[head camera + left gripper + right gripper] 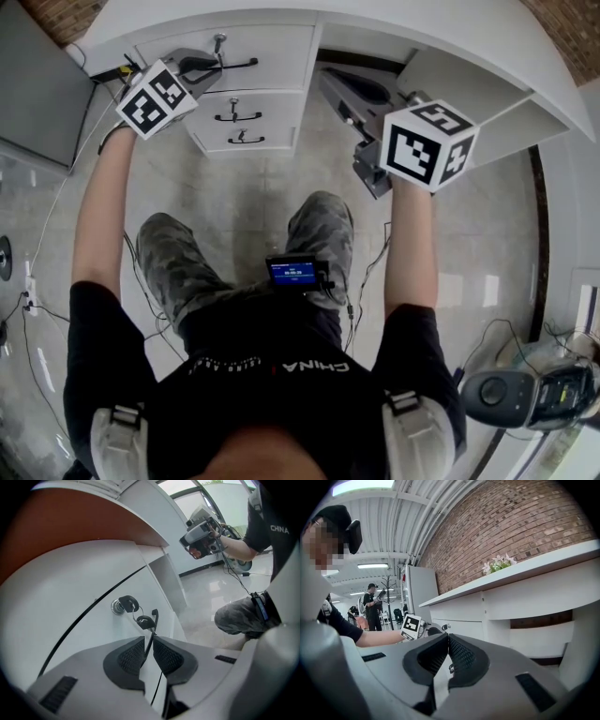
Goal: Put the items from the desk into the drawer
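The white desk [441, 23] has a stack of three drawers at its left, all shut. My left gripper [202, 67] is at the top drawer [272, 42]. In the left gripper view its pads [131, 656] are shut on the thin black drawer handle [153, 620], just below the lock with its keys [124, 605]. My right gripper [342, 94] hangs in the knee space under the desk, shut with nothing between its pads [459, 653]. It looks across at the drawers and the left gripper's marker cube [411, 624]. A small bunch of flowers [499, 564] stands on the desk top.
A dark panel [37, 84] stands at the desk's left with cables running down the floor. A small screen [292, 272] rests on the person's lap. A grey device [525, 394] sits on the floor at lower right. Another person [372, 604] stands far off.
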Tool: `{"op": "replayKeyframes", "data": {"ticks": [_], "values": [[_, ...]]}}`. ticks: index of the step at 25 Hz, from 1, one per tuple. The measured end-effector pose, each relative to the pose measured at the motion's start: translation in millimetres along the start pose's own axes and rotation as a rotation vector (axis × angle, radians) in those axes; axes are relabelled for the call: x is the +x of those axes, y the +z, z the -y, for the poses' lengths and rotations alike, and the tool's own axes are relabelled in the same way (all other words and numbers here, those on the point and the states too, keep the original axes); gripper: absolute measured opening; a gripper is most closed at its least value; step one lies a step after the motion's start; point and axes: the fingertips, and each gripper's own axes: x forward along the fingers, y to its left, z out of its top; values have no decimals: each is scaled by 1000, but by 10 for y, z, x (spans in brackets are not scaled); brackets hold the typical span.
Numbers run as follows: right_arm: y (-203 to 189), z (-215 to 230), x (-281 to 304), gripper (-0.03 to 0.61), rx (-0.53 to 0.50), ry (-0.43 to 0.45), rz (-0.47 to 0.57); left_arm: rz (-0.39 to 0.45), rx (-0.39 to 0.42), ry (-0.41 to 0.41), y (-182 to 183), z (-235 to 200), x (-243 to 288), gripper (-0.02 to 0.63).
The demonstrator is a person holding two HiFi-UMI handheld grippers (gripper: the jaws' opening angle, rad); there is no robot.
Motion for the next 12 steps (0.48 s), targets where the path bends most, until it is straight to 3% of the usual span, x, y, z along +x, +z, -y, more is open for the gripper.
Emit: {"op": "replayKeyframes", "data": {"ticks": [12], "values": [[-19,-80,38,16,19,3,4,182,-22,281,121,36,-340,51]]}}
